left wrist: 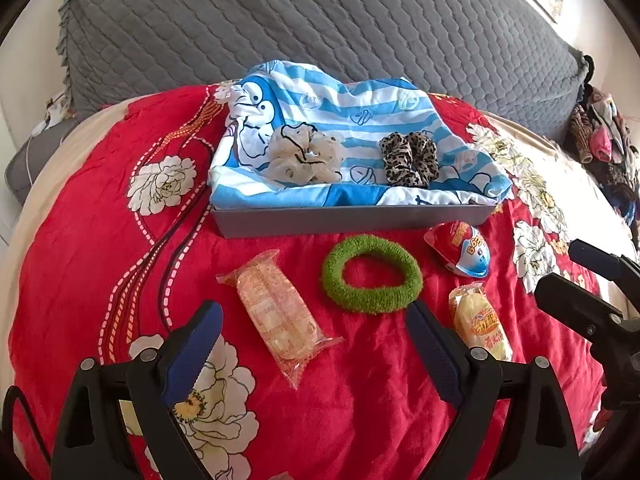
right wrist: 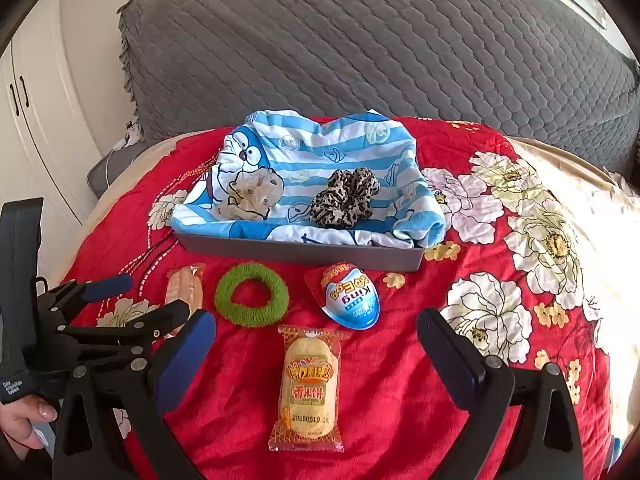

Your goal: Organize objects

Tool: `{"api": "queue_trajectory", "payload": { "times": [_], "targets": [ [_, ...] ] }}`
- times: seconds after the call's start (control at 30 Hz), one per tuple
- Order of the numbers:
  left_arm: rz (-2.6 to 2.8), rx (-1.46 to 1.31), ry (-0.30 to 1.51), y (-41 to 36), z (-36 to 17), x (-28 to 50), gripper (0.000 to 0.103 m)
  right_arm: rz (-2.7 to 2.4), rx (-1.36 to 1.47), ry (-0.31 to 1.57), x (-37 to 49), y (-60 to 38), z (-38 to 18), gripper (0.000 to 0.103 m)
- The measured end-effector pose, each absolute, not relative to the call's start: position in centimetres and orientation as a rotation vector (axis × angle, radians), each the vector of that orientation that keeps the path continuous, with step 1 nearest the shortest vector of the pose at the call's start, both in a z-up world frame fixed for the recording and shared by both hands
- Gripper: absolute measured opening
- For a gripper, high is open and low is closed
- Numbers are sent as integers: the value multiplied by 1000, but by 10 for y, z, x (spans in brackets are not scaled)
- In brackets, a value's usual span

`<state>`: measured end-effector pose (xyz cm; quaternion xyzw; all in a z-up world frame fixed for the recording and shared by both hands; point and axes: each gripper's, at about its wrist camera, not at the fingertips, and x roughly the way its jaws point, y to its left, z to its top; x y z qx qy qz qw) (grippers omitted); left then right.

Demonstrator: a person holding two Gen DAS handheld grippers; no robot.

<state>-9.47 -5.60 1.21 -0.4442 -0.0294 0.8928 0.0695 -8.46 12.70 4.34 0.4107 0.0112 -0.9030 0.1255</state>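
Above the near bedspread (left wrist: 360,380), left gripper (left wrist: 316,344) and right gripper (right wrist: 316,360) tilt downward, jaws wide, gripping nothing.

A cream scrunchie (right wrist: 252,194) and a leopard scrunchie (right wrist: 346,196) lie in the cloth-lined grey tray (right wrist: 296,252); before it lie a green scrunchie (right wrist: 251,294), two wrapped cakes (right wrist: 310,388) (left wrist: 276,314) and a chocolate egg (right wrist: 352,298).

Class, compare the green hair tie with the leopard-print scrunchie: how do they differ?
The green hair tie lies flat as an open ring on the red bedspread; the leopard-print scrunchie sits bunched in the cloth-lined tray. The green hair tie is plain and fuzzy, the leopard-print scrunchie spotted. Both are soft fabric loops.
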Motion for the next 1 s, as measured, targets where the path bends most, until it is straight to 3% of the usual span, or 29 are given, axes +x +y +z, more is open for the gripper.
{"api": "queue_trajectory", "payload": {
  "times": [1.0],
  "targets": [
    [2687,-1347,-106,-68,14,-71,93,-2604,1275,59,-56,121,28,102]
  ]
}}
